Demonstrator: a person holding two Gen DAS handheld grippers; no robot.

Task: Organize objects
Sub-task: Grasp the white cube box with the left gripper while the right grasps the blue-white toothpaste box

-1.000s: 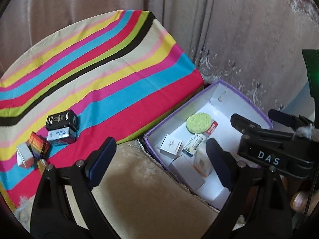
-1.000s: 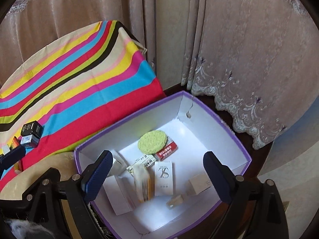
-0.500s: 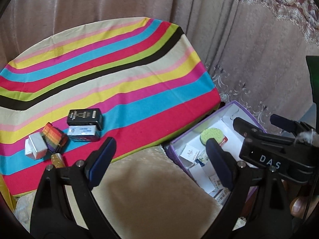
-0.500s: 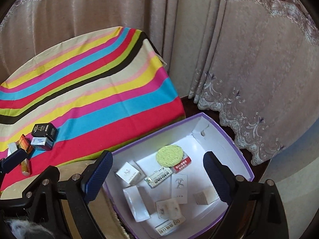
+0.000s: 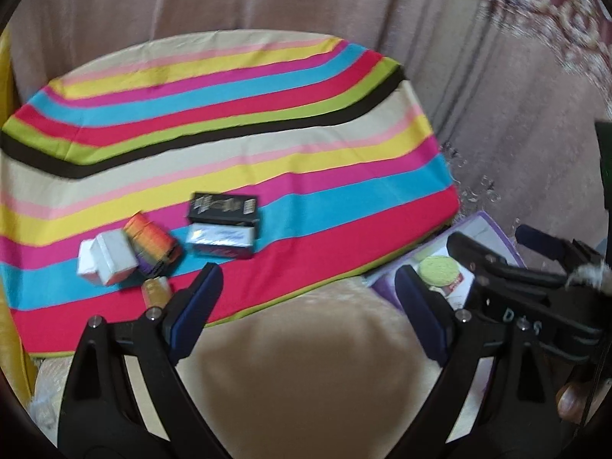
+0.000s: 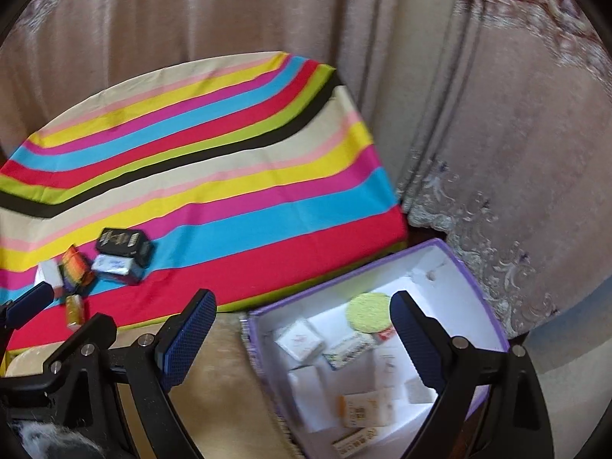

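1. Left gripper (image 5: 306,294) — jaws wide apart, holding nothing, over a beige cushion (image 5: 306,375); small boxes (image 5: 220,225) lie beyond on the striped table (image 5: 267,122).
2. Right gripper (image 6: 302,329) — jaws spread, empty, above the purple-rimmed box (image 6: 470,271), where a green round pad (image 6: 369,311) rests among cartons.

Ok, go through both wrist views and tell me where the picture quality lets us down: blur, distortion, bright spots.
Left wrist view: motion blur smears the black box and silver box, so print is unreadable; fisheye bends the striped cloth. Right wrist view: the small packages in the purple-rimmed box are blurred, its white interior is bright and nearly washed out; curtain edges streak. Dark corners in both.
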